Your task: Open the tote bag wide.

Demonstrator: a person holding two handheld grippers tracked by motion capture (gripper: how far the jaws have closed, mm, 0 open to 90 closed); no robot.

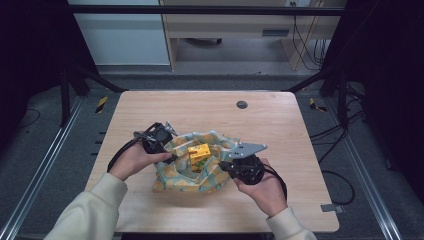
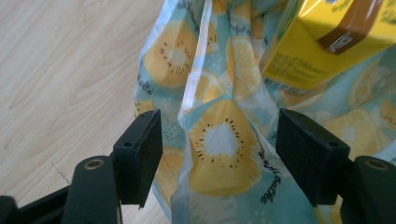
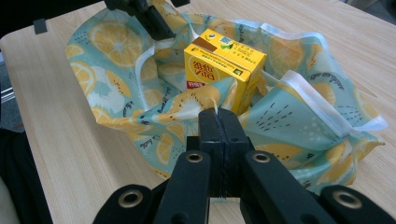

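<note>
A yellow cardboard drink carton (image 1: 199, 155) stands at the frame's centre on a crumpled teal cloth printed with orange slices (image 1: 175, 177). The right gripper (image 3: 218, 114) pinches a cloth fold; the left gripper (image 2: 219, 140) gapes wide around another. Judged from here, an uneven pull could tip the carton, or the thin pinched fold could slip free.

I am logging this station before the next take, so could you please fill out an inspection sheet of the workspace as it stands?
Surface: light wooden table, with a round grommet near its far edge.
Job's things: lemon-print cloth, crumpled around a yellow drink carton standing at its middle.
Clutter: nothing seen.
Grippers: left gripper open, its fingers on either side of a cloth fold; right gripper shut on the cloth's edge.
Cables: a black cable loops from the left gripper; more lie on the floor at right.
Surroundings: dark frame rails, grey floor, a wooden desk beyond.
</note>
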